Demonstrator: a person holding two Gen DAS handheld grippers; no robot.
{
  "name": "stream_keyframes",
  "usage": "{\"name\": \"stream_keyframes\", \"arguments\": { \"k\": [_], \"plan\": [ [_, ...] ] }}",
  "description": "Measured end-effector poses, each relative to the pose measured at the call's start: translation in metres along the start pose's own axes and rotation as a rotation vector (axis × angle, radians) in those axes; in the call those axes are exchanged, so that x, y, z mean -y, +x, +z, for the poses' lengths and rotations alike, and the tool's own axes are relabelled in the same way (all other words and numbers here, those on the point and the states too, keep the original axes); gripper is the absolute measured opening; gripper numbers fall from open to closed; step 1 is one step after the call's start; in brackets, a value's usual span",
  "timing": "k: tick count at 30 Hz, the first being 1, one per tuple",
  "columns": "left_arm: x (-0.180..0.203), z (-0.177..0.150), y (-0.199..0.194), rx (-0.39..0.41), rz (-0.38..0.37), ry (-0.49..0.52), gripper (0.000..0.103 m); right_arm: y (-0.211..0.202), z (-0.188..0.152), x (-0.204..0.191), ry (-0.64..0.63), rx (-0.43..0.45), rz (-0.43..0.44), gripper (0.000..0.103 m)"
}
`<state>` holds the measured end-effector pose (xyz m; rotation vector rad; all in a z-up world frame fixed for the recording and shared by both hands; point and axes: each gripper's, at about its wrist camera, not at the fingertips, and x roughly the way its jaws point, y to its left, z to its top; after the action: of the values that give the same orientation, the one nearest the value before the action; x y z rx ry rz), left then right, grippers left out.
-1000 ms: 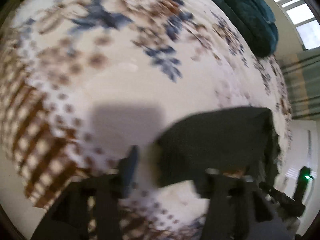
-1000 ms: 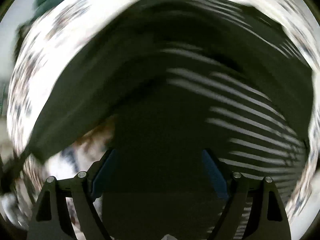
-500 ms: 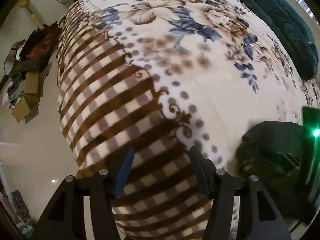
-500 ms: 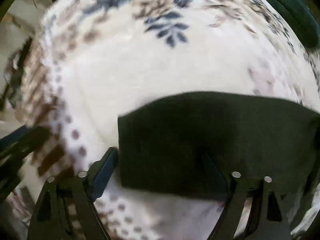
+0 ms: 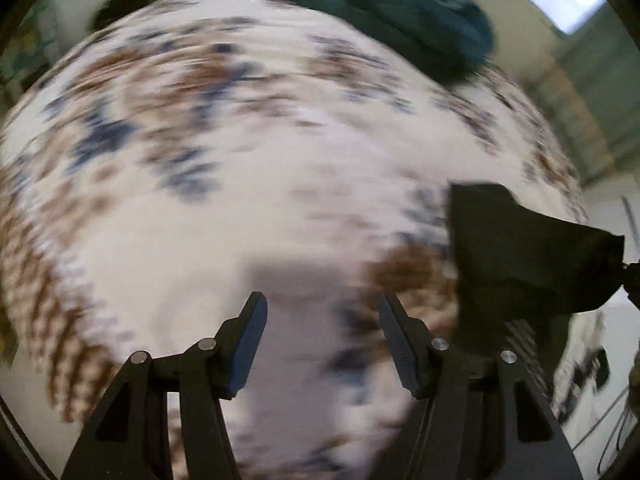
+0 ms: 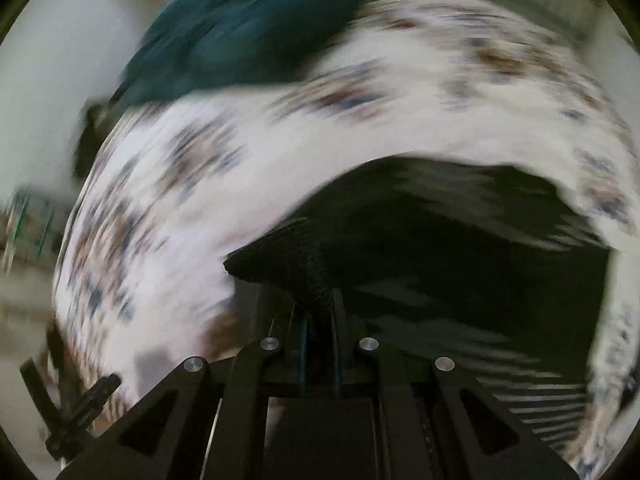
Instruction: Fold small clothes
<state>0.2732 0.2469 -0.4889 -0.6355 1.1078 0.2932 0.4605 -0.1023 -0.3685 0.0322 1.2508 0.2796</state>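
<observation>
Now mid-fold: right tongs [image 6: 318, 320] clamped on corner of dark garment [image 6: 460, 248], lifted off bed [image 5: 260, 200] near its right edge. Left tongs [image 5: 320, 344] gaping, empty. Next, probably: left takes opposite corner, lay flat.

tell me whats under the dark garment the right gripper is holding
The floral blanket lies beneath the dark garment held by the right gripper. Whatever lies directly below the cloth is covered.

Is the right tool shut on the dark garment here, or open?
Shut on it: the right tool has its fingers together, with a bunched edge of the dark garment pinched between them.
</observation>
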Motion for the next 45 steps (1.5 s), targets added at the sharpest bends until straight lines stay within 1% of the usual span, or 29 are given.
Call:
{"name": "stream_keyframes", "arguments": {
  "k": [2, 5, 8, 11, 13, 14, 15, 16, 17, 19, 20, 21, 22, 25, 27, 29, 31, 32, 33, 34, 35, 36, 37, 39, 40, 41, 43, 44, 45],
  "plan": [
    [0.034, 0.005, 0.016, -0.023, -0.052, 0.043, 0.055, -0.023, 0.014, 0.080, 0.074, 0.037, -0.069, 0.009],
    [0.083, 0.001, 0.041, -0.067, -0.108, 0.116, 0.055, -0.025, 0.014, 0.184, 0.200, 0.035, -0.148, 0.009],
    [0.117, -0.003, 0.061, -0.107, -0.135, 0.174, 0.055, -0.005, 0.001, 0.248, 0.284, 0.008, -0.200, 0.009],
    [0.137, -0.014, 0.077, -0.144, -0.123, 0.236, 0.055, 0.036, -0.020, 0.291, 0.401, -0.040, -0.171, 0.009],
    [0.141, -0.021, 0.086, -0.178, -0.107, 0.263, 0.055, 0.064, -0.030, 0.300, 0.467, -0.064, -0.112, 0.010],
    [0.140, -0.025, 0.088, -0.197, -0.101, 0.272, 0.055, 0.072, -0.034, 0.311, 0.494, -0.084, -0.110, 0.019],
    [0.135, -0.029, 0.088, -0.218, -0.095, 0.276, 0.055, 0.078, -0.038, 0.308, 0.502, -0.093, -0.114, 0.032],
    [0.131, -0.034, 0.088, -0.236, -0.095, 0.276, 0.055, 0.079, -0.044, 0.314, 0.519, -0.100, -0.111, 0.037],
    [0.123, -0.040, 0.086, -0.257, -0.098, 0.277, 0.055, 0.074, -0.053, 0.317, 0.534, -0.103, -0.100, 0.048],
    [0.107, -0.054, 0.078, -0.292, -0.097, 0.281, 0.056, 0.060, -0.072, 0.319, 0.546, -0.095, -0.064, 0.050],
    [0.099, -0.065, 0.076, -0.321, -0.097, 0.280, 0.057, 0.052, -0.086, 0.320, 0.556, -0.102, -0.055, 0.054],
    [0.090, -0.075, 0.072, -0.351, -0.089, 0.276, 0.064, 0.044, -0.105, 0.319, 0.567, -0.111, -0.040, 0.057],
    [0.080, -0.087, 0.069, -0.385, -0.081, 0.270, 0.068, 0.036, -0.126, 0.320, 0.579, -0.120, -0.020, 0.057],
    [0.053, -0.122, 0.063, -0.474, -0.080, 0.233, 0.068, 0.014, -0.198, 0.323, 0.619, -0.191, -0.004, 0.062],
    [0.042, -0.147, 0.061, -0.526, -0.104, 0.206, 0.068, 0.005, -0.247, 0.324, 0.629, -0.251, -0.012, 0.062],
    [0.040, -0.165, 0.061, -0.549, -0.117, 0.193, 0.068, -0.001, -0.303, 0.328, 0.659, -0.310, -0.031, 0.063],
    [0.044, -0.182, 0.064, -0.549, -0.118, 0.197, 0.068, 0.004, -0.349, 0.331, 0.710, -0.381, -0.019, 0.064],
    [0.048, -0.185, 0.063, -0.533, -0.125, 0.203, 0.066, 0.009, -0.371, 0.332, 0.738, -0.406, -0.005, 0.064],
    [0.052, -0.188, 0.061, -0.503, -0.123, 0.216, 0.058, 0.014, -0.385, 0.332, 0.752, -0.419, 0.010, 0.064],
    [0.057, -0.190, 0.060, -0.477, -0.107, 0.230, 0.026, 0.020, -0.397, 0.331, 0.756, -0.433, 0.021, 0.062],
    [0.061, -0.190, 0.060, -0.485, -0.111, 0.231, 0.011, 0.025, -0.405, 0.328, 0.747, -0.440, 0.020, 0.044],
    [0.064, -0.189, 0.059, -0.487, -0.113, 0.229, 0.007, 0.028, -0.411, 0.322, 0.711, -0.448, -0.016, 0.022],
    [0.068, -0.187, 0.055, -0.472, -0.092, 0.235, 0.008, 0.031, -0.413, 0.317, 0.673, -0.461, -0.058, 0.017],
    [0.079, -0.178, 0.042, -0.450, -0.037, 0.277, 0.011, 0.028, -0.413, 0.310, 0.646, -0.475, -0.081, 0.016],
    [0.084, -0.175, 0.036, -0.436, -0.012, 0.305, 0.018, 0.023, -0.409, 0.306, 0.639, -0.482, -0.086, 0.016],
    [0.094, -0.169, 0.024, -0.408, 0.004, 0.343, 0.026, 0.014, -0.403, 0.303, 0.637, -0.481, -0.081, 0.019],
    [0.110, -0.160, 0.000, -0.354, -0.012, 0.381, 0.069, -0.010, -0.389, 0.298, 0.649, -0.447, -0.067, 0.041],
    [0.119, -0.155, -0.013, -0.326, -0.037, 0.386, 0.075, -0.027, -0.380, 0.296, 0.657, -0.418, -0.055, 0.060],
    [0.132, -0.151, -0.027, -0.295, -0.080, 0.381, 0.078, -0.039, -0.372, 0.295, 0.659, -0.394, -0.037, 0.066]
  ]
}}
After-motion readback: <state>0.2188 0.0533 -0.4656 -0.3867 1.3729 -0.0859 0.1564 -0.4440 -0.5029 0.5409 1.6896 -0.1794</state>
